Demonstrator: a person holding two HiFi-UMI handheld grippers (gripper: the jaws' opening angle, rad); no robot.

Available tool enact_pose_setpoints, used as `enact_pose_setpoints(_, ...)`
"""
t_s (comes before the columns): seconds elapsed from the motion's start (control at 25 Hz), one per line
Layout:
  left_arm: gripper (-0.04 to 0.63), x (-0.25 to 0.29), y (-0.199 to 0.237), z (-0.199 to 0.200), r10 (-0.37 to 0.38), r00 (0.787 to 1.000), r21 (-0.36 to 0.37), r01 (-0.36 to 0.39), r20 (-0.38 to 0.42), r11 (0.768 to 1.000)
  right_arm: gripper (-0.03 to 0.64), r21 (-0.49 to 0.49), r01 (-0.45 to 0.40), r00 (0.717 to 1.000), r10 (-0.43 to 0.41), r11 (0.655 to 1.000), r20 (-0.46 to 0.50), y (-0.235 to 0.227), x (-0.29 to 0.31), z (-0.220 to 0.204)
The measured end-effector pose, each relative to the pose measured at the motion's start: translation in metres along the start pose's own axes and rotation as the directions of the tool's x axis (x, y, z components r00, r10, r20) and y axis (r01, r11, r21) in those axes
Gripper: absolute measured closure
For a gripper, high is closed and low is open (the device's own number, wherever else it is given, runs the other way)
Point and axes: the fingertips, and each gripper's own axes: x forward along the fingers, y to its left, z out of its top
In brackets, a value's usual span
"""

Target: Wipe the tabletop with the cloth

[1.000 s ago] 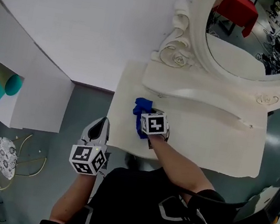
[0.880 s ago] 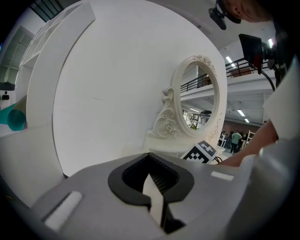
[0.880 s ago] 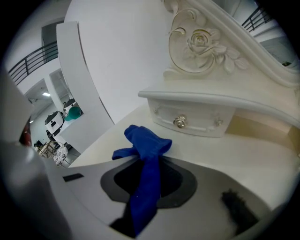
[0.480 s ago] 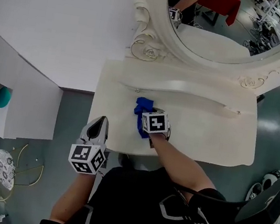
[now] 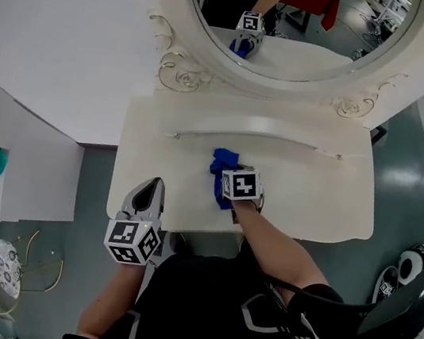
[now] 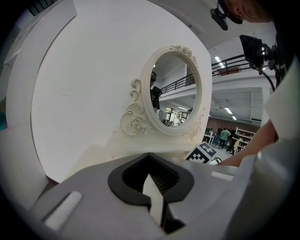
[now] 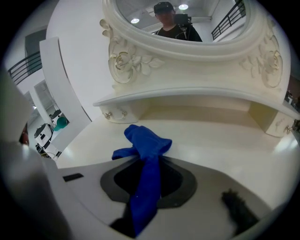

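cloth (image 7: 145,154), blue and bunched, clamped between the jaws of the right gripper (image 7: 146,187). its free end rests on the tabletop (image 5: 313,190) left of centre, just in front of the raised ledge (image 5: 251,127) under the oval mirror (image 5: 292,25). left gripper (image 6: 157,201) is held off the front-left edge, jaws together on nothing. no dirt or wipe trail shows on the pale surface, so the area covered cannot be read. judged mid-wipe, with the broad right side likely left to do.
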Motion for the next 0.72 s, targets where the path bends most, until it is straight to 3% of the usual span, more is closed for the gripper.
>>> enact_pose_setpoints(0.72,0.587,0.062,-0.125,0.005,-0.119,0.993,0.065,0.121,-0.022,0.991,0.529,0.112,0.099,0.994,-0.102,0.989,0.028,-0.159,-0.067,-0.03)
